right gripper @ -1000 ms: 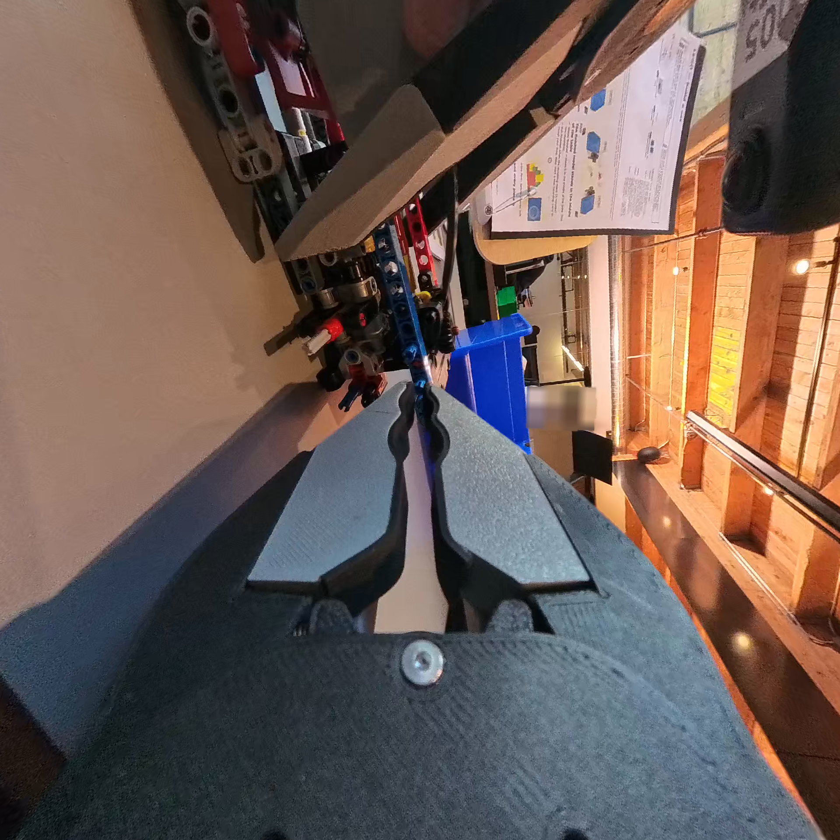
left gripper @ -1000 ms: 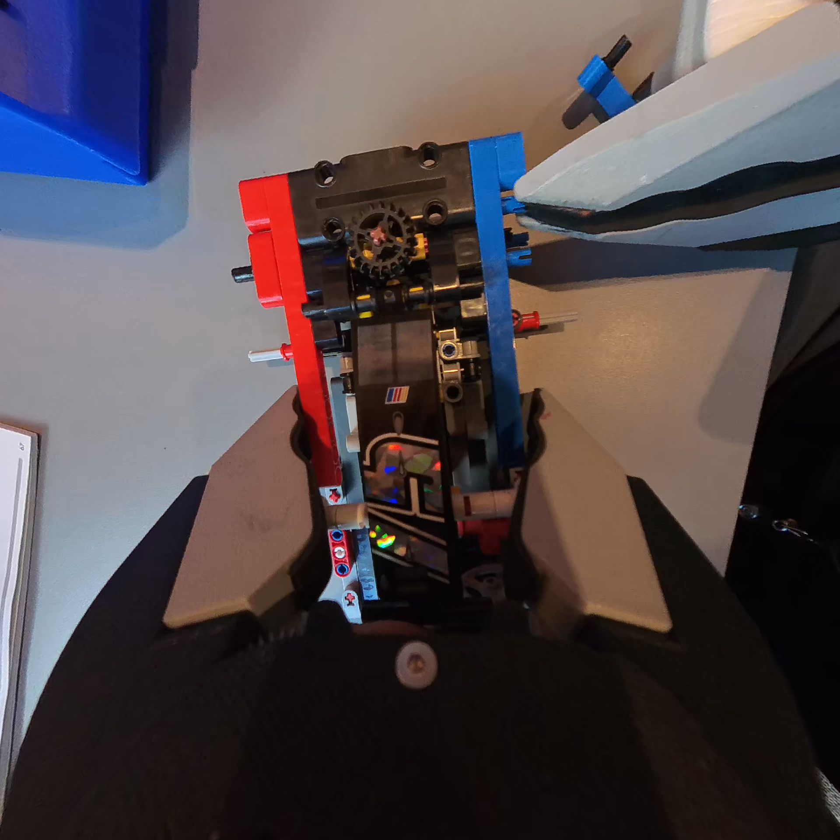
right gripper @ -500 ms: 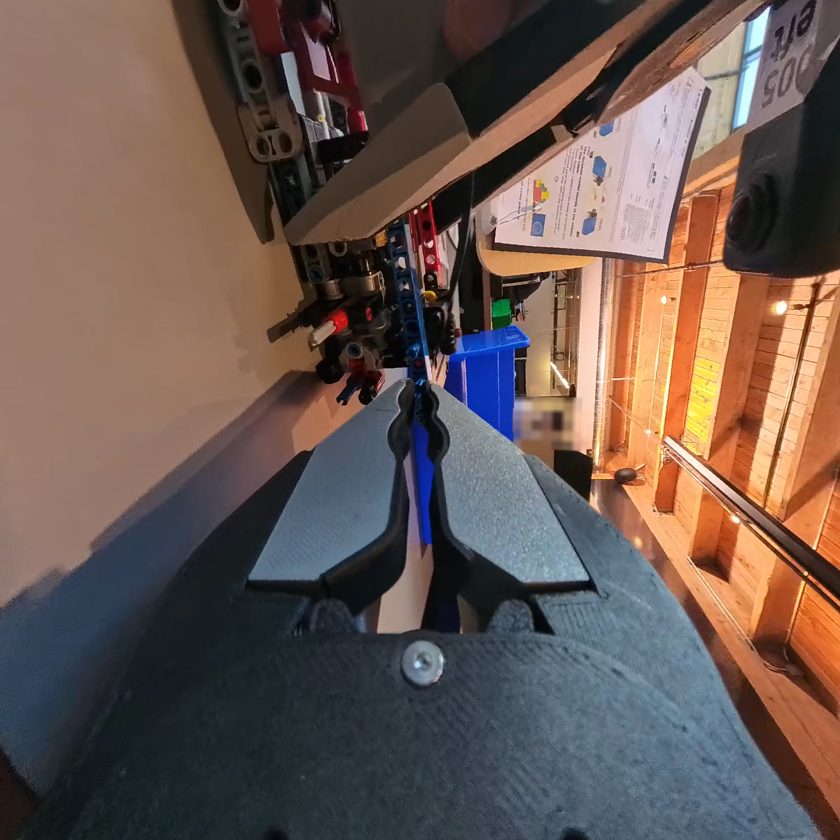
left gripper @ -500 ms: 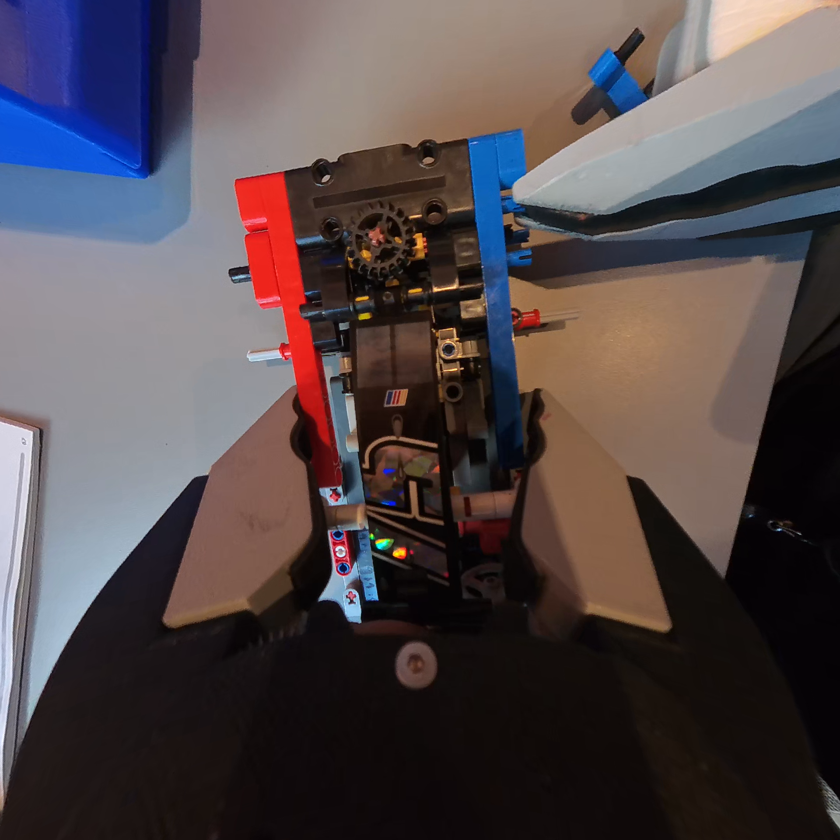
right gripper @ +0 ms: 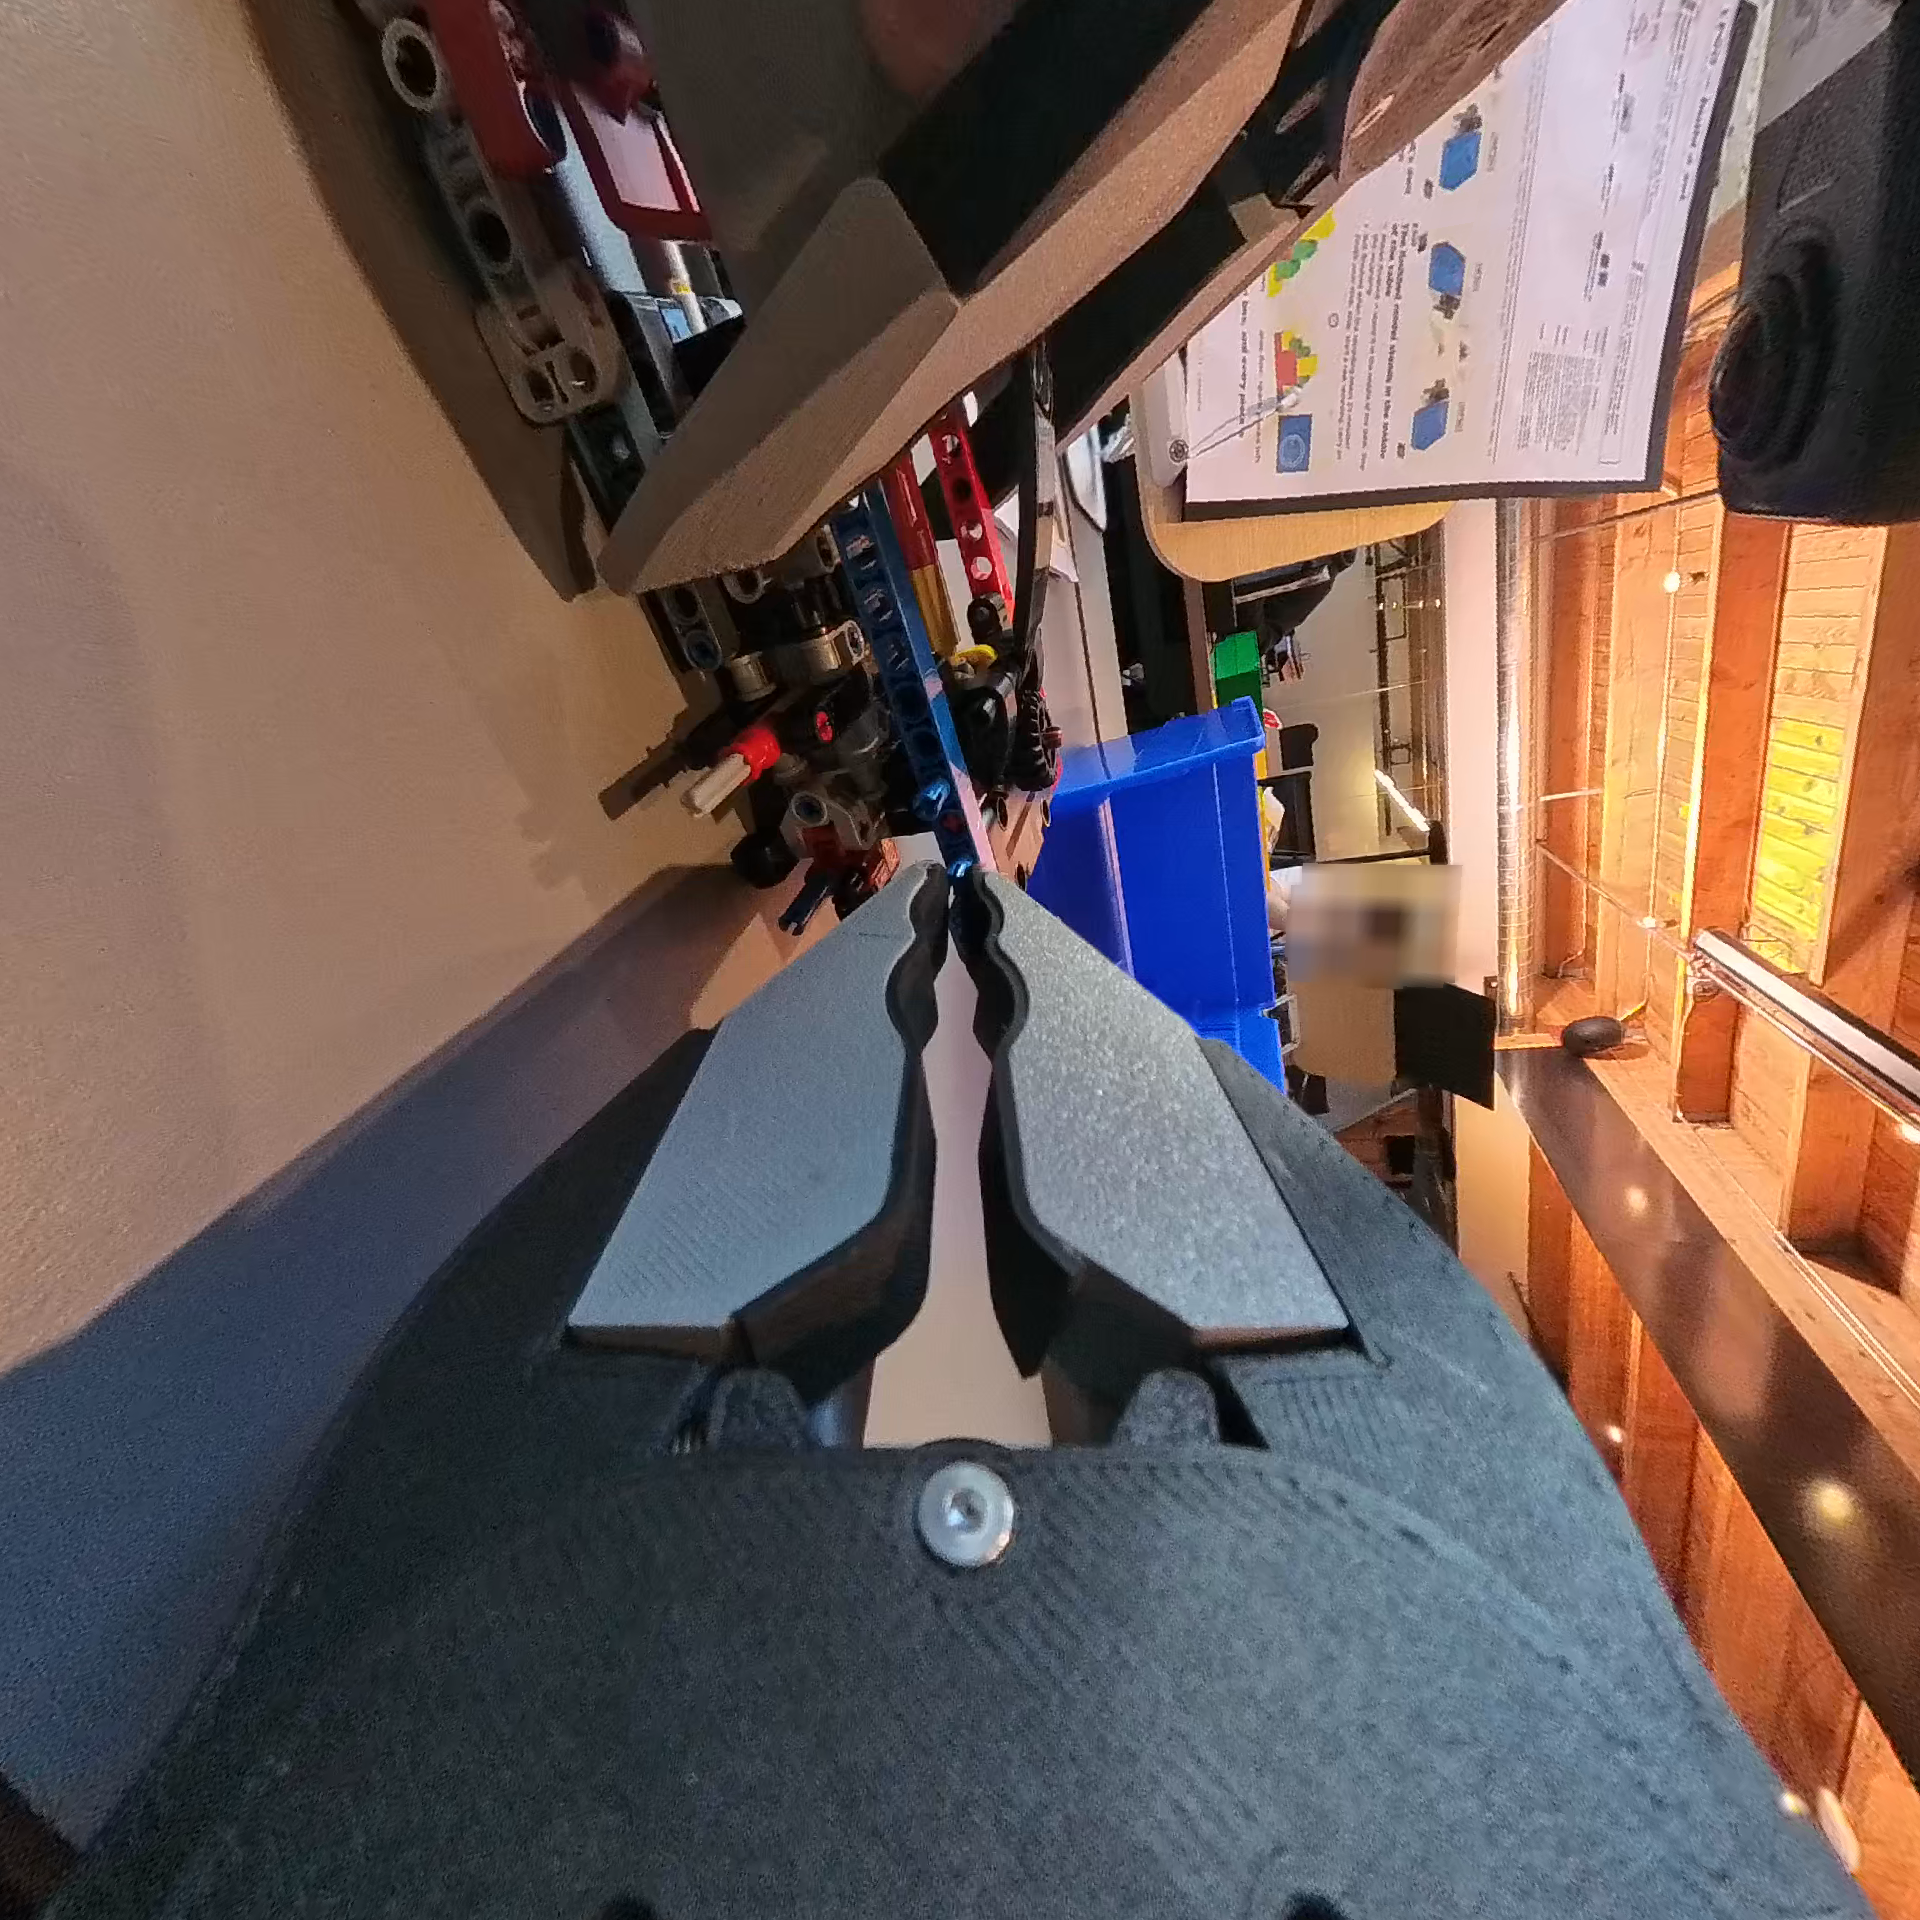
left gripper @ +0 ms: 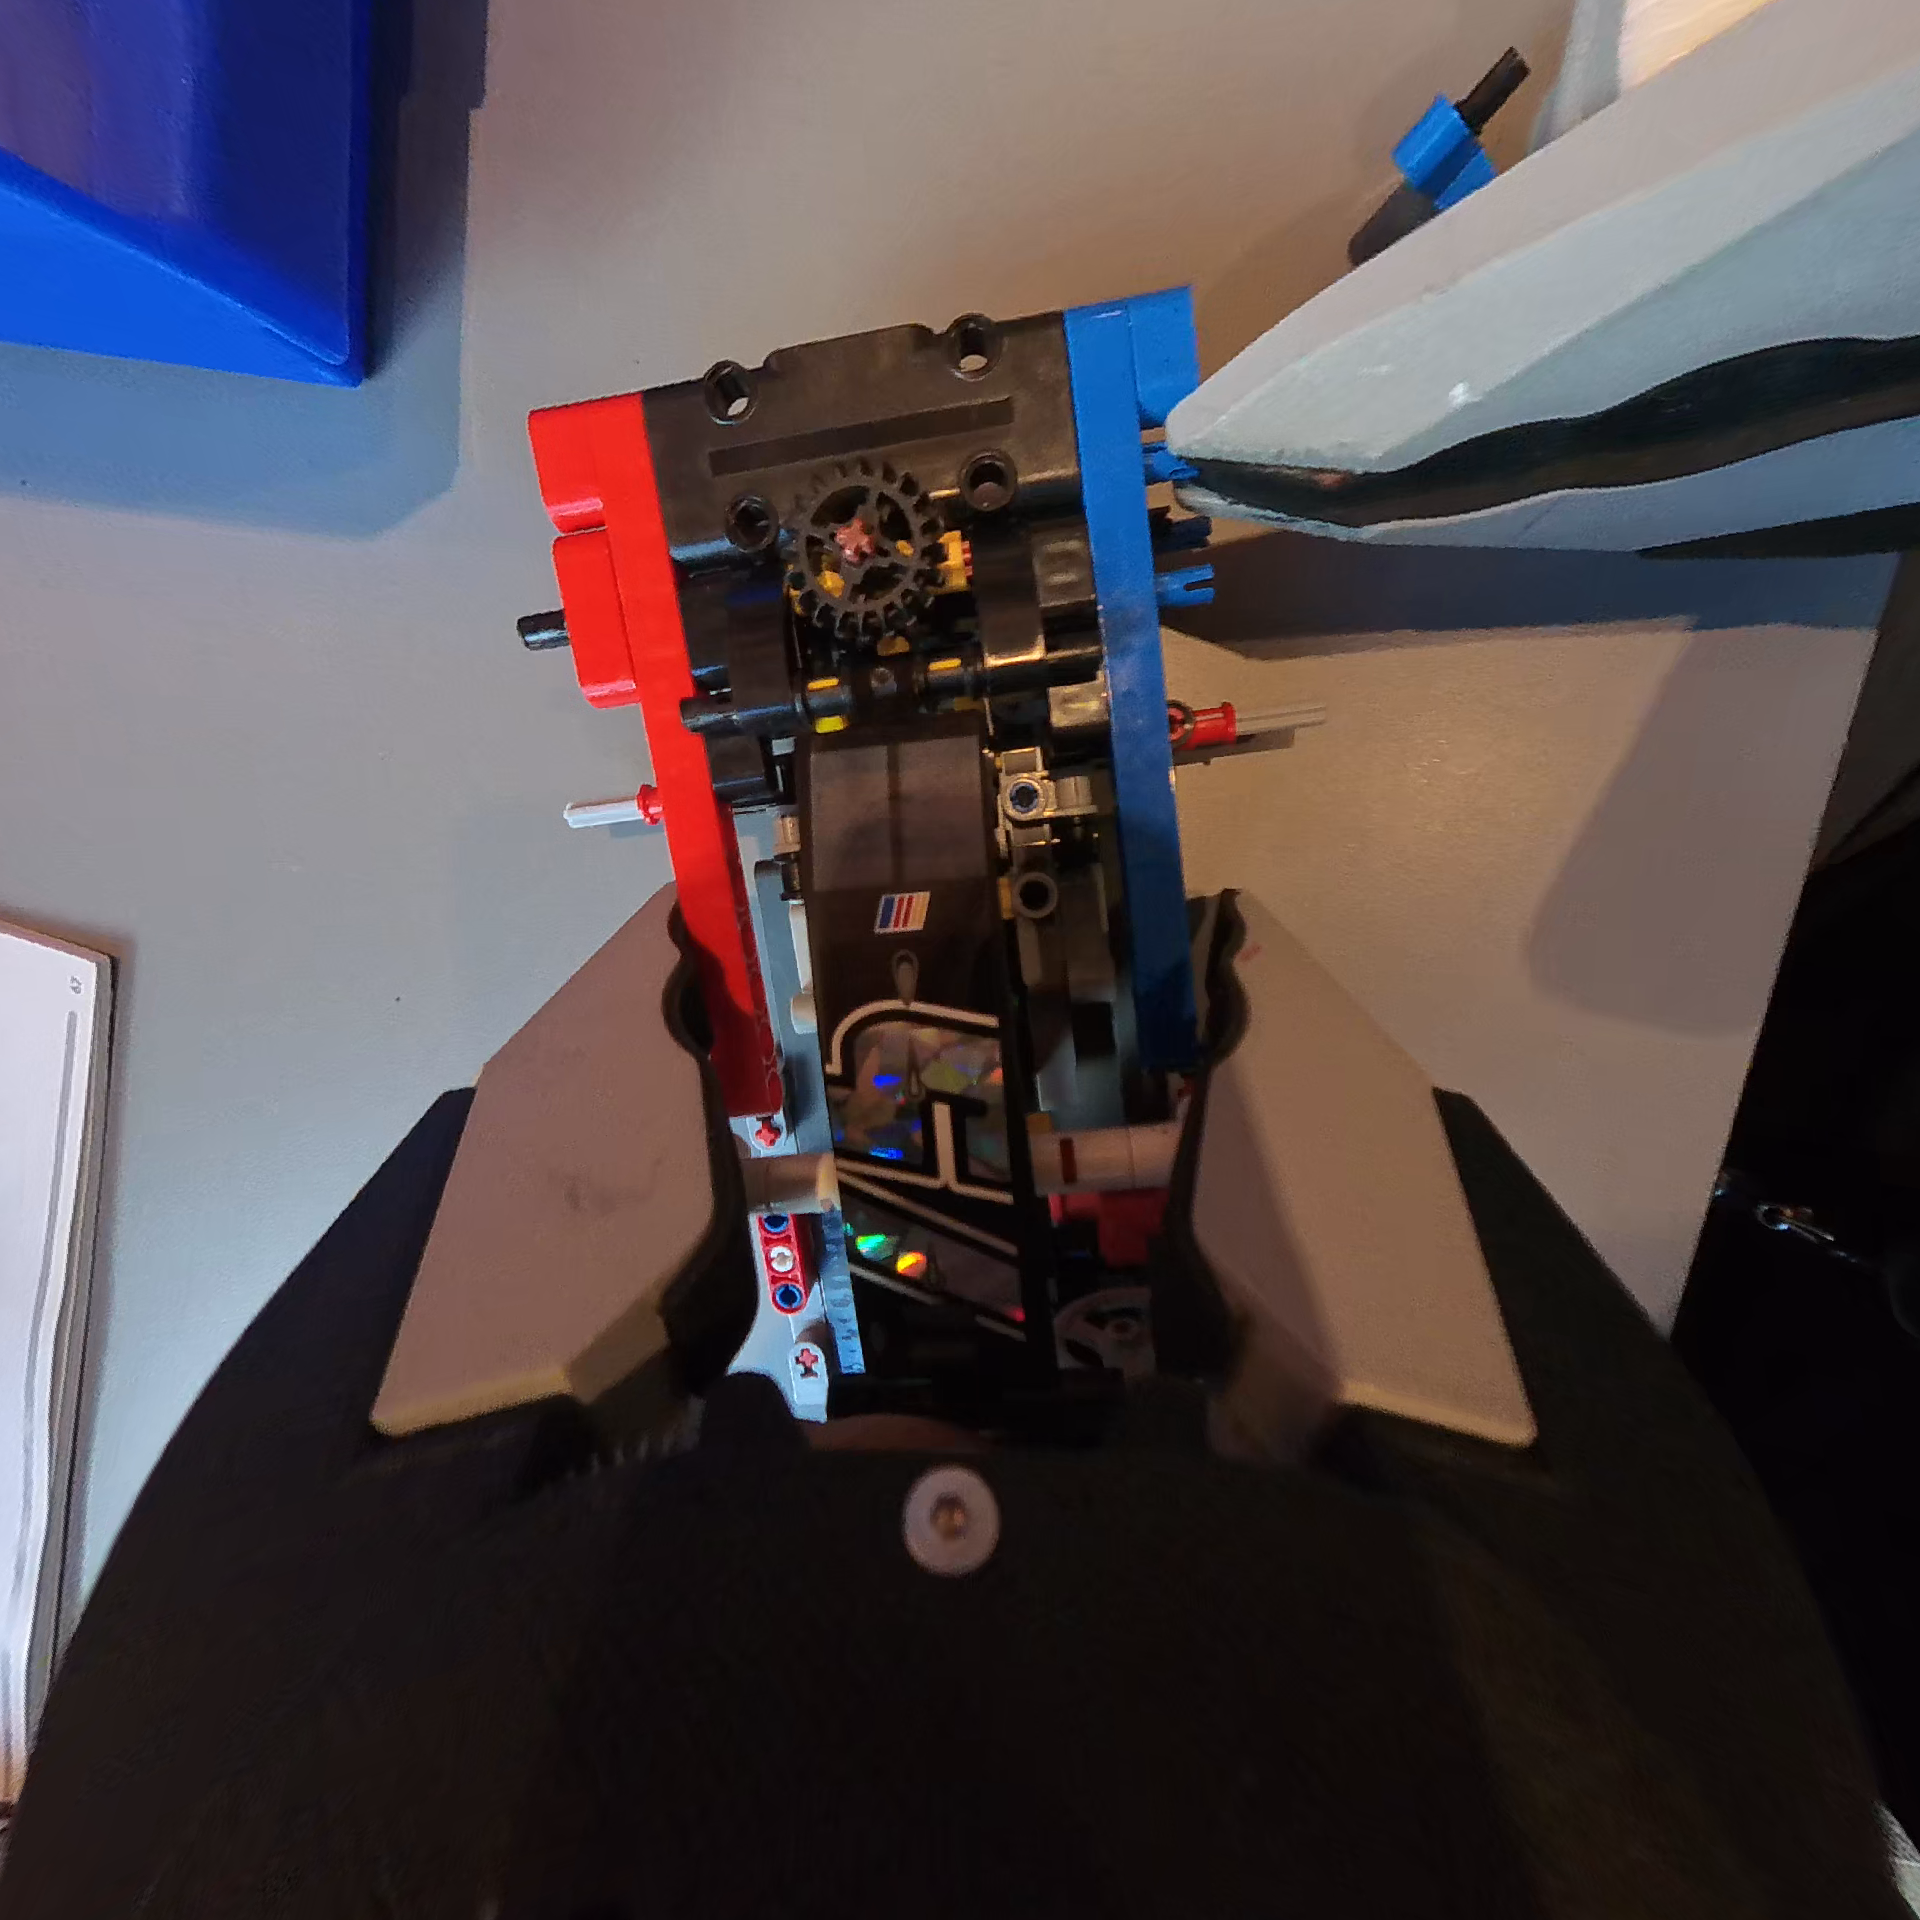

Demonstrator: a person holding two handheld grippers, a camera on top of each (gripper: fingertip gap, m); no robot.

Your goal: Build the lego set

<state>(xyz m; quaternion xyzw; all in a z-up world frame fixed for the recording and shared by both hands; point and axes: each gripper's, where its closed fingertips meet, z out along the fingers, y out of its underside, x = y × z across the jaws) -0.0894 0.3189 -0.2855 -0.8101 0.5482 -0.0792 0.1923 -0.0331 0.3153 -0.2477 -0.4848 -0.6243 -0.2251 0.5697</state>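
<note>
At far left a blue bin sits on the pale table. In the middle, the left gripper clamps the lego model by its red and blue sides, above the table. At right, the right gripper, jaws nearly together, pinches a blue pin on the model's blue beam.

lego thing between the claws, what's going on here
A person is building a lego model with two handheld claws. The left claw is shut on the model, gripping its red and blue side beams and holding it over the pale table. The right claw comes in from the side, its fingertips pinched shut at a small blue pin on the model's blue beam. A blue bin sits nearby.
</note>
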